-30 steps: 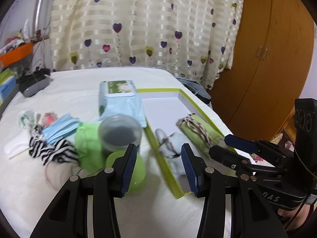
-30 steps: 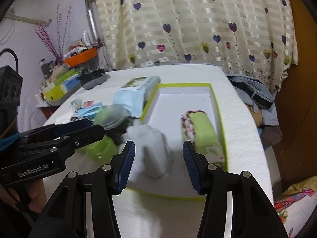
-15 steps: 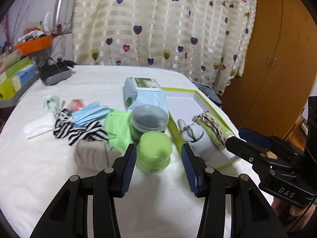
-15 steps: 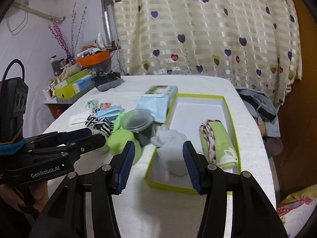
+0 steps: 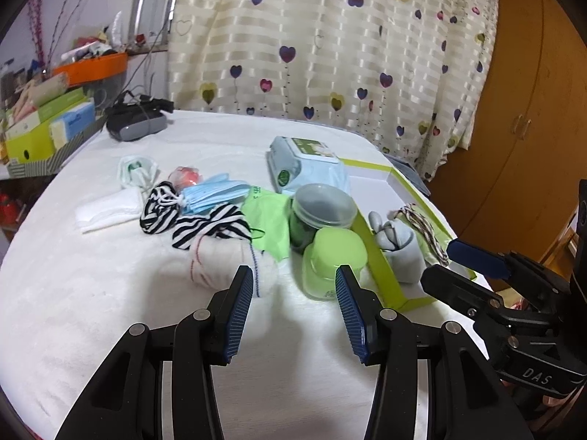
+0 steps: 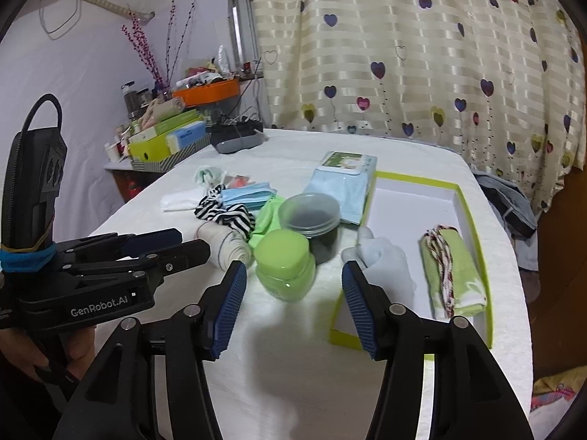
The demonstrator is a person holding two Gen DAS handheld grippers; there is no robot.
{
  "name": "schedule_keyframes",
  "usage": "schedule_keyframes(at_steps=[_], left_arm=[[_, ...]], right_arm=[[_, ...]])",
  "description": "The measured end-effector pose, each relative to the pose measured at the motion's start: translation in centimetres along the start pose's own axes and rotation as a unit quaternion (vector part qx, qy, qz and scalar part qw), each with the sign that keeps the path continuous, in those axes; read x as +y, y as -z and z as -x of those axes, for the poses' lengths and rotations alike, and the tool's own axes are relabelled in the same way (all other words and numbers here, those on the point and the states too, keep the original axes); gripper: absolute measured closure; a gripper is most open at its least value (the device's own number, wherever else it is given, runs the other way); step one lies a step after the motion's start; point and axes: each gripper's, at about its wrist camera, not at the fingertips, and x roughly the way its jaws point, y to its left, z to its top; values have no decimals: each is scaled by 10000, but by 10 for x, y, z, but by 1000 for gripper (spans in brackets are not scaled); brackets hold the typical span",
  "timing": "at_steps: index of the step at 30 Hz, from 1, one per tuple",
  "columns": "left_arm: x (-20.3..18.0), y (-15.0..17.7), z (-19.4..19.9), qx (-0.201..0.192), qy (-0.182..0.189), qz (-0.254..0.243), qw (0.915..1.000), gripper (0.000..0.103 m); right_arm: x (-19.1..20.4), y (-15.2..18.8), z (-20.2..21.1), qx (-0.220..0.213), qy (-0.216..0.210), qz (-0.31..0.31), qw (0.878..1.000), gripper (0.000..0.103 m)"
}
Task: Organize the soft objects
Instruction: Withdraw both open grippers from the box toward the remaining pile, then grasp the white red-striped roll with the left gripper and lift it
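A lime-rimmed white box (image 6: 461, 198) lies on the white bed, holding a rolled green cloth (image 6: 453, 271) and grey rolled socks (image 6: 389, 266), which also show in the left wrist view (image 5: 398, 244). Left of the box lie a white rolled cloth (image 5: 223, 260), black-and-white striped socks (image 5: 194, 220), blue face masks (image 5: 212, 192), a green cloth (image 5: 268, 220) and a white folded cloth (image 5: 108, 211). My left gripper (image 5: 295, 300) is open and empty, above the bed in front of the white roll. My right gripper (image 6: 291, 297) is open and empty, in front of the green jar.
A green jar (image 5: 335, 262) and a clear-lidded dark tub (image 5: 321, 214) stand by the box's left wall. A wet-wipes pack (image 5: 306, 165) lies behind them. A black device (image 5: 137, 124) sits at the far left. Shelves with boxes (image 6: 165, 139) stand left; a wooden wardrobe (image 5: 521, 128) stands right.
Both grippers have pulled back from the box and swung left, so the pile of cloths and the jars now sit ahead. Both stayed open and empty.
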Motion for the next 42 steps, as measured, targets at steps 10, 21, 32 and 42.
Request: schedule_keyframes(at_steps=[10,21,32,42], left_arm=[[14,-1,-4,24,-52,159,9999,57],[25,0,-19,205,-136,358,9991,56],[48,0,-46,466,-21,1054,9933,47],[72,0,-72,630,62,1886,9800,40]], right_arm=[[5,-3,-4,-19,-124,72,9999,47],[4,-5,-16,60,-228,103,9997,47],[2,-8,-24,80,-222,112,9997,47],[-6,-13,-35,108,-219,49,9997,47]])
